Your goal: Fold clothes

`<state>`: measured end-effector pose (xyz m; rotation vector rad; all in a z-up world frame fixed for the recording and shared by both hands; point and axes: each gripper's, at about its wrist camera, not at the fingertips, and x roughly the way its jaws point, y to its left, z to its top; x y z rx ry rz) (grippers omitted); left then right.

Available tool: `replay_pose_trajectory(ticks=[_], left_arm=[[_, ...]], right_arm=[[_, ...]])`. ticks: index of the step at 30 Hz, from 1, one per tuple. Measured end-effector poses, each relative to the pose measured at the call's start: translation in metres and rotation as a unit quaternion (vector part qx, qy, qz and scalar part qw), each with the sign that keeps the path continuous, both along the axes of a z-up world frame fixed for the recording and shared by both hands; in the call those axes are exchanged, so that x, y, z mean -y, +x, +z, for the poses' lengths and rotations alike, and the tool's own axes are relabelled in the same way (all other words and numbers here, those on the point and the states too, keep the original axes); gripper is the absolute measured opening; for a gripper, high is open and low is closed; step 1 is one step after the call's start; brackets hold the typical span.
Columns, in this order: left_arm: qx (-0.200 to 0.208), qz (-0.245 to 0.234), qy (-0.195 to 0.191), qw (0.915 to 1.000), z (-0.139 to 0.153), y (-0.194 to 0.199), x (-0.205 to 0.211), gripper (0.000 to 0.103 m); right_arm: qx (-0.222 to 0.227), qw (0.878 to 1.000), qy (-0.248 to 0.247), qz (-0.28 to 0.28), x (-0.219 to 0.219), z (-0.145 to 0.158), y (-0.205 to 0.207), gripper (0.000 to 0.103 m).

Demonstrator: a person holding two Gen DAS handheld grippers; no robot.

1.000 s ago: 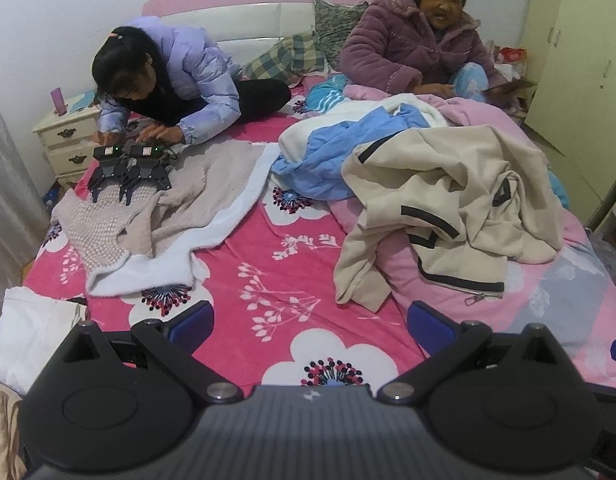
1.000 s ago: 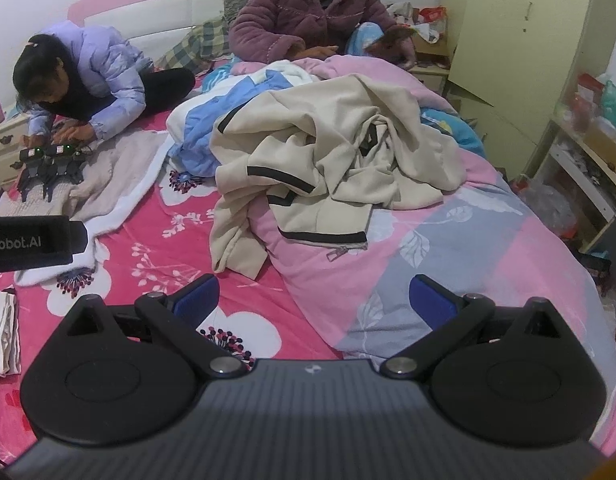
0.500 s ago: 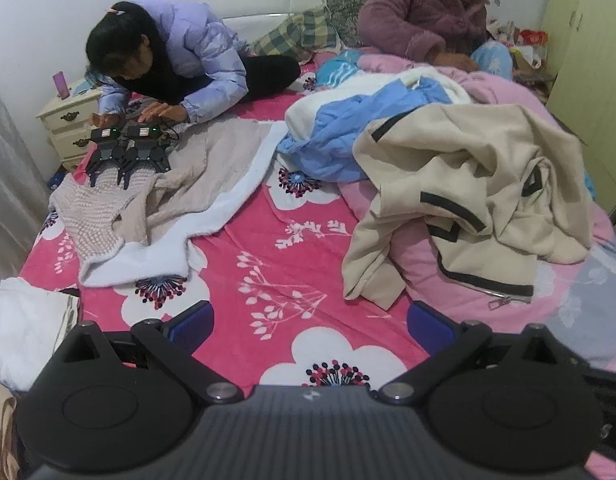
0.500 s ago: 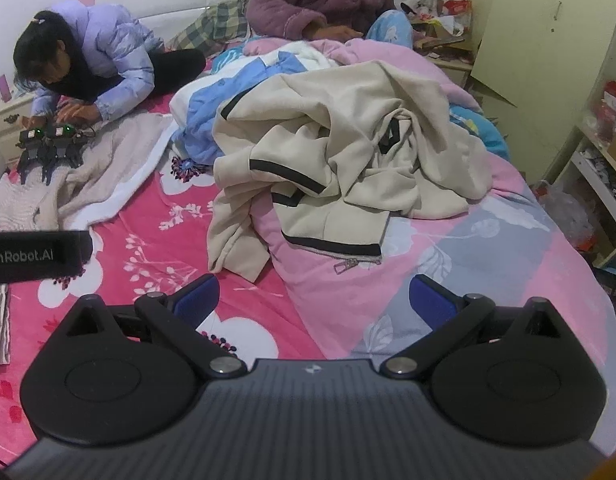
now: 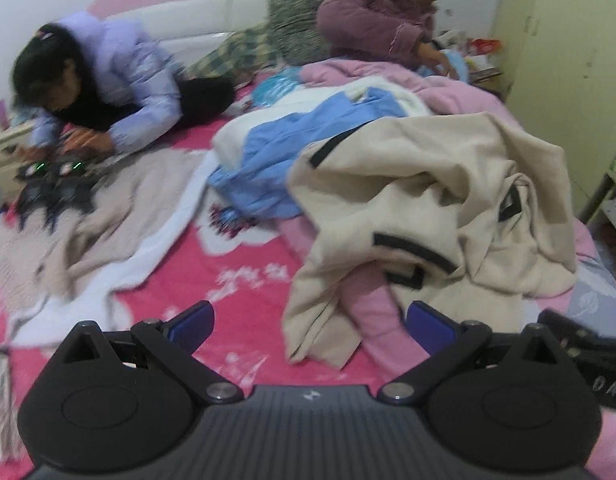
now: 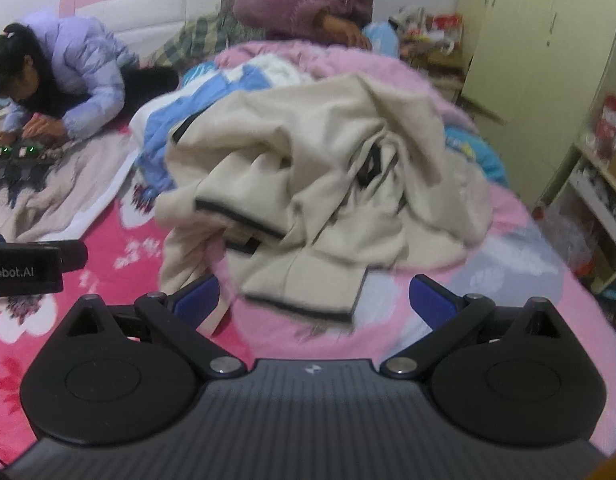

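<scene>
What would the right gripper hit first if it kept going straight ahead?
Probably the cream jacket: its black-trimmed hem lies just ahead between the open right gripper fingers, though blur leaves depth uncertain.

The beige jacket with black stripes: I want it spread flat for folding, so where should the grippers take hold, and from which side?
Likely the near hem of the beige jacket, coming from the foot of the bed: that black-trimmed edge lies flat and exposed, while the rest is bunched.

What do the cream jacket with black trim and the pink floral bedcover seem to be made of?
Cream jacket: looks like soft matte fleece or brushed knit, slumping in thick rounded folds; blur leaves it open. Floral bedcover: probably plush fleece, fuzzy and without sheen.
</scene>
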<state>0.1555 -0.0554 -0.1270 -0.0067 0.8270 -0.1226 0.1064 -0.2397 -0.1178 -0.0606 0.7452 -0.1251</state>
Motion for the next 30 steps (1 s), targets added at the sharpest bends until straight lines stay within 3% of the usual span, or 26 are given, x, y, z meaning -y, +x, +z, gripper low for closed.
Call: replay_pose_trajectory(ticks=[3,7,11,14,17,20,21,22,23,24,26,28,30], left_arm=[[0.028,-0.037,0.001,0.9989,-0.012,0.025,0.017,0.102],[0.059,-0.088,0.018,0.9942,-0.029,0.069,0.049,0.093],[0.038,-0.14,0.038,0.9886,-0.054,0.112,0.075,0.087],[0.003,-0.164,0.042,0.9856,-0.074,0.135,0.087,0.08],[-0.018,-0.164,0.042,0.9854,-0.093,0.152,0.095,0.075],[-0.029,-0.148,0.042,0.9877,-0.109,0.158,0.099,0.055],[-0.03,-0.137,0.043,0.9893,-0.11,0.157,0.098,0.045],[-0.027,-0.122,0.041,0.9913,-0.111,0.155,0.097,0.034],[-0.024,-0.108,0.036,0.9932,-0.111,0.152,0.094,0.028],[-0.022,-0.097,0.029,0.9946,-0.111,0.147,0.09,0.018],[-0.019,-0.087,0.02,0.9958,-0.109,0.139,0.084,0.014],[-0.014,-0.084,0.014,0.9962,-0.105,0.129,0.08,0.012],[-0.002,-0.086,0.012,0.9962,-0.095,0.12,0.077,0.011]], right_arm=[[0.039,0.999,-0.012,0.021,0.023,-0.006,0.021,0.102],[0.085,0.992,-0.054,0.08,0.049,-0.011,0.074,0.102],[0.111,0.976,-0.107,0.154,0.07,-0.011,0.138,0.102],[0.097,0.971,-0.124,0.18,0.087,-0.013,0.19,0.102],[0.034,0.975,-0.12,0.185,0.1,-0.026,0.243,0.102],[-0.012,0.978,-0.097,0.182,0.107,-0.034,0.267,0.098],[-0.014,0.978,-0.094,0.188,0.105,-0.031,0.264,0.094],[-0.012,0.976,-0.097,0.194,0.102,-0.028,0.258,0.077],[-0.011,0.974,-0.101,0.201,0.099,-0.024,0.252,0.05],[-0.008,0.972,-0.117,0.205,0.094,-0.022,0.244,0.041],[0.001,0.961,-0.178,0.21,0.083,-0.023,0.223,0.004],[0.019,0.95,-0.225,0.216,0.073,-0.023,0.201,0.001],[0.044,0.948,-0.228,0.217,0.068,-0.014,0.175,0.001]])
